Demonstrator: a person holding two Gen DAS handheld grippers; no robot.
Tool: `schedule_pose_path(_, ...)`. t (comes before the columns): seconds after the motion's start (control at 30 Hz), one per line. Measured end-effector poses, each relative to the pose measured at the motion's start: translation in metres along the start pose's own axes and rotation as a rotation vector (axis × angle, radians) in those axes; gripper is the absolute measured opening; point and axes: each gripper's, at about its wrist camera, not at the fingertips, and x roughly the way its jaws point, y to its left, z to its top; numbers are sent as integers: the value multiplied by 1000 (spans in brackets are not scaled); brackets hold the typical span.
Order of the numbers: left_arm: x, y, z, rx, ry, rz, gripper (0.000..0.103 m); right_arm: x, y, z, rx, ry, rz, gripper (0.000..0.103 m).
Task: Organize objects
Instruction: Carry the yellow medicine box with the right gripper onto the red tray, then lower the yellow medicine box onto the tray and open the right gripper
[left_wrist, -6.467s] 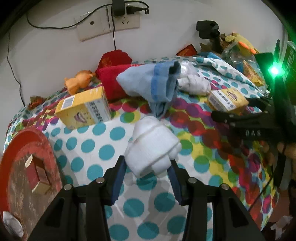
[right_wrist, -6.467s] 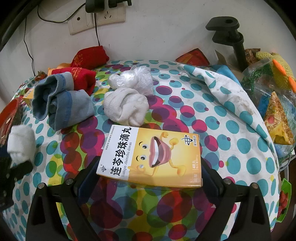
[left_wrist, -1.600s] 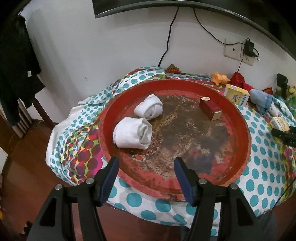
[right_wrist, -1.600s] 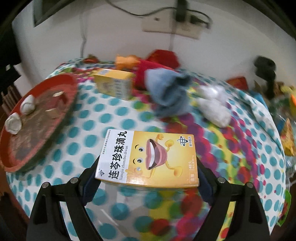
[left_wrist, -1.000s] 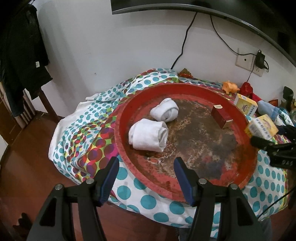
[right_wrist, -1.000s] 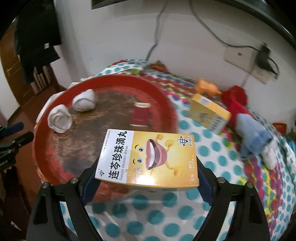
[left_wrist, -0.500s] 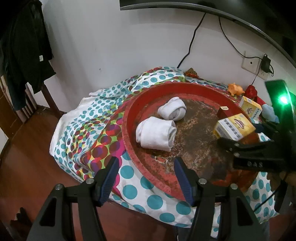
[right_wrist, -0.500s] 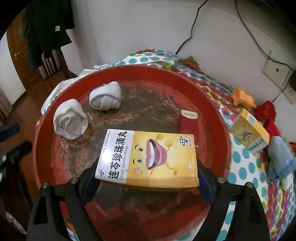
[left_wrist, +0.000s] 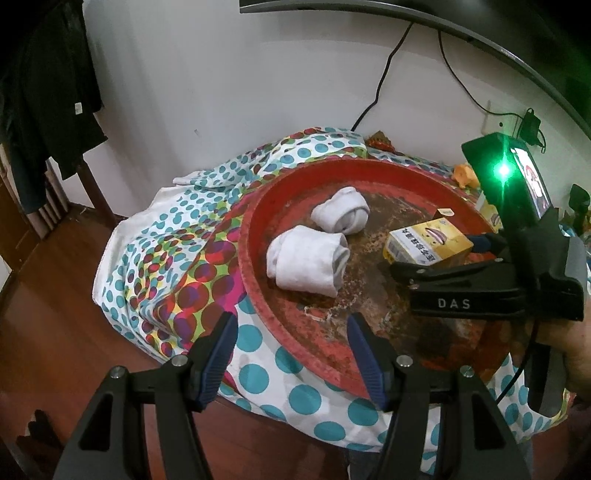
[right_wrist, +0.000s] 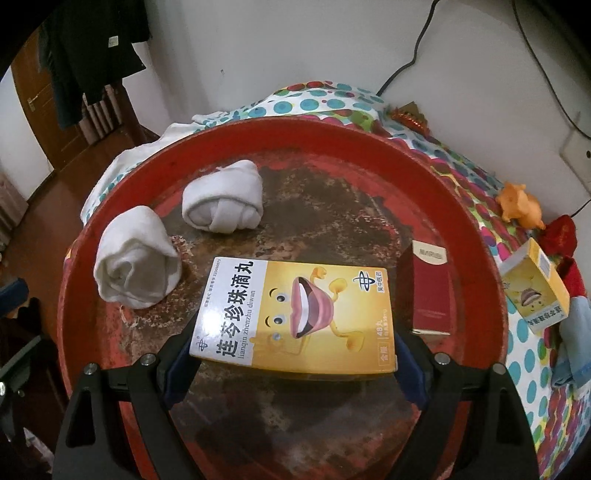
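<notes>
My right gripper (right_wrist: 295, 363) is shut on a yellow medicine box (right_wrist: 295, 314) and holds it over the middle of the round red tray (right_wrist: 476, 236). The box (left_wrist: 428, 242) and right gripper (left_wrist: 436, 254) also show in the left wrist view, over the tray (left_wrist: 255, 273). Two rolled white socks (right_wrist: 136, 258) (right_wrist: 225, 203) lie on the tray's left side; they also show in the left wrist view (left_wrist: 306, 260) (left_wrist: 340, 216). A dark red small box (right_wrist: 430, 291) lies on the tray's right. My left gripper (left_wrist: 291, 354) is open and empty, at the tray's near edge.
A polka-dot cloth (left_wrist: 162, 258) covers the table. Right of the tray lie a second yellow box (right_wrist: 535, 291), an orange toy (right_wrist: 519, 203), red cloth (right_wrist: 561, 232) and a blue sock (right_wrist: 572, 339). Wood floor (left_wrist: 48, 339) lies to the left.
My right gripper has carried the yellow box from the table's right side to over the tray's middle and lower. My left gripper has drawn back a little from the tray, staying open.
</notes>
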Motion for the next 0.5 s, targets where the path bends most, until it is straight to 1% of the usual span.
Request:
schedule_pose_path(0.23,1,-2,-1,10,4,-5,63,5,2,1,-10,20,-4,88)
schedule_pose_path(0.43,3,-2,-1,-5,16,-11,63,3,-1,-2,10,16,-3,88)
schedule_pose_path(0.5,3,-2,-2,-5,16,-13,63,-1,-3,-3,19,2,-5,89)
